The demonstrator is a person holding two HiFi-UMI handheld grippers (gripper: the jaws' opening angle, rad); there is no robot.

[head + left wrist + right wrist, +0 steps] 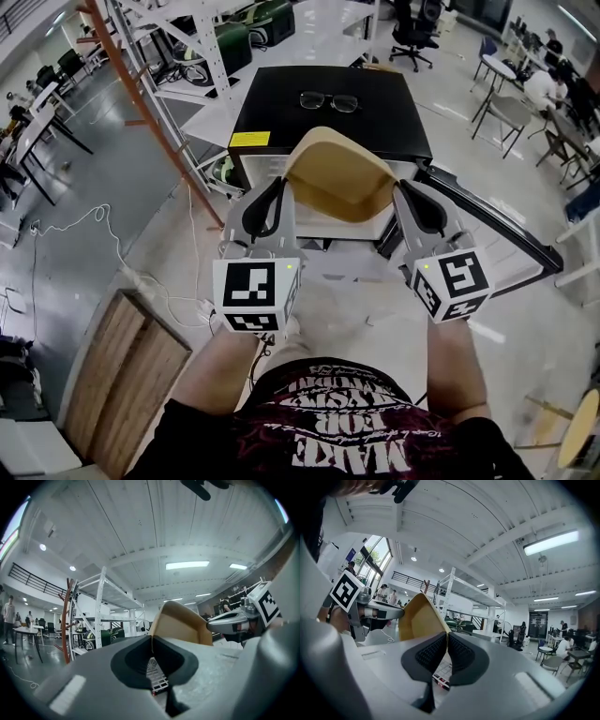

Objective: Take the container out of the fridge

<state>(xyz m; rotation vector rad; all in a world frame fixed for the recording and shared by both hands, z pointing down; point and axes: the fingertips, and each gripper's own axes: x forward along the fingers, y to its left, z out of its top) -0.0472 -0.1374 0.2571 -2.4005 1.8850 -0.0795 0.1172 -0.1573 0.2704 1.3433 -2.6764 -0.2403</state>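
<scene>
A tan, shallow container [337, 173] hangs tilted in the air in front of the open black fridge [281, 112]. It is held from both sides. My left gripper [272, 204] is shut on its left rim, and my right gripper [414, 204] is shut on its right rim. In the left gripper view the black pads [136, 660] pinch the thin tan edge of the container [180, 620]. In the right gripper view the ribbed pads [461, 653] clamp the container's other edge [417, 618]. Each gripper shows in the other's view.
A pair of glasses [329, 100] lies on the fridge top. The fridge door [487, 225] stands open to the right. A wooden panel [122, 375] lies on the floor at lower left, with a white cable [103, 225] and white racks [187, 56] beyond it.
</scene>
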